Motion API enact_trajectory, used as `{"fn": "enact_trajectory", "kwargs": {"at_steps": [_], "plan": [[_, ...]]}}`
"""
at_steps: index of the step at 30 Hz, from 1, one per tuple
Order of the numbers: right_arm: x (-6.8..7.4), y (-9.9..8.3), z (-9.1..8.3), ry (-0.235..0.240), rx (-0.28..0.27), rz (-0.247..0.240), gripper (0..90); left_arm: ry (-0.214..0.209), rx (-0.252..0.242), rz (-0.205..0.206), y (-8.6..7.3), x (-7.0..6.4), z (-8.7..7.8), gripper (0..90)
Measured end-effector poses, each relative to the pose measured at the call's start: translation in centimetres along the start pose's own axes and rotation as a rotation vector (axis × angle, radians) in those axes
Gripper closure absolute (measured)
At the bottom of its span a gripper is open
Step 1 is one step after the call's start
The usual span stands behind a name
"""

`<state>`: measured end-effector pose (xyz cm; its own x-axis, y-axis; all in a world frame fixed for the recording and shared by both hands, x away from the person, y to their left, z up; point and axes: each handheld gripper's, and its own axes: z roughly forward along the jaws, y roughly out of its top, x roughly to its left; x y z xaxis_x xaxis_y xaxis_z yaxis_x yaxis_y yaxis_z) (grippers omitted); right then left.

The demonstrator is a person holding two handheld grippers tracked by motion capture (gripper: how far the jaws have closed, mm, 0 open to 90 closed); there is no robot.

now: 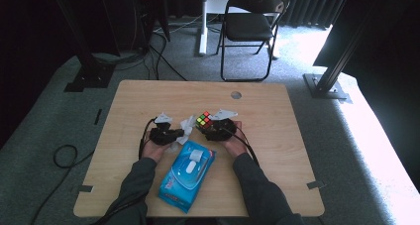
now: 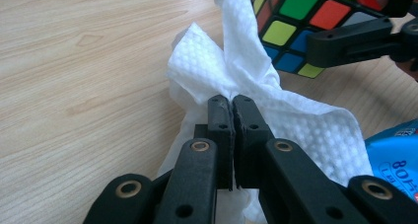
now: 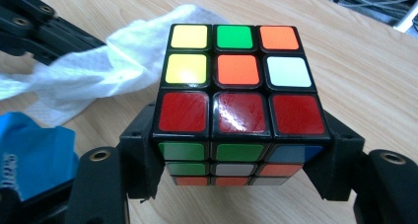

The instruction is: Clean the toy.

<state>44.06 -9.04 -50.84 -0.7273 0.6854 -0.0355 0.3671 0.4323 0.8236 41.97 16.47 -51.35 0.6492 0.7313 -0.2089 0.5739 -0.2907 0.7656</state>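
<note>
My right gripper [image 3: 236,150] clamps the puzzle cube [image 3: 236,93] by two opposite sides, one black jaw pressed to each; the cube's top face, with a near row of three red stickers, rises clear above the jaws. In the high view this gripper [image 1: 214,127] holds the cube [image 1: 204,120] near the middle of the wooden table [image 1: 277,150], just above the tabletop as far as I can tell.

My left gripper [image 2: 231,110] has its jaws drawn together on a white wet wipe [image 2: 217,66], whose crumpled folds fan out beyond the tips. The wipe reaches to the cube [image 2: 296,17] and appears to touch its lower corner. In the high view the left gripper [image 1: 171,133] sits just left of the wipe [image 1: 187,127].

The blue wipe packet [image 1: 187,178] lies flat between my forearms, nearer me than both grippers.
</note>
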Motion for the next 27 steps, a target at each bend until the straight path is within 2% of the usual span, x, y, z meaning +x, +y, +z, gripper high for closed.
{"fn": "enact_trajectory", "kwargs": {"at_steps": [9,16,27], "plan": [[-0.30,-0.63,0.62,-0.029,0.031,0.030,34.0,-0.004,-0.002,-0.003,-0.07,-0.17,0.04,87.5],[-0.56,-0.76,0.61,-0.042,0.034,0.047,34.0,-0.006,-0.003,-0.002,-0.04,-0.32,0.18,87.5],[-0.54,-0.79,0.75,-0.041,0.037,0.063,34.0,-0.007,0.000,-0.002,-0.07,-0.39,0.26,87.4]]}}
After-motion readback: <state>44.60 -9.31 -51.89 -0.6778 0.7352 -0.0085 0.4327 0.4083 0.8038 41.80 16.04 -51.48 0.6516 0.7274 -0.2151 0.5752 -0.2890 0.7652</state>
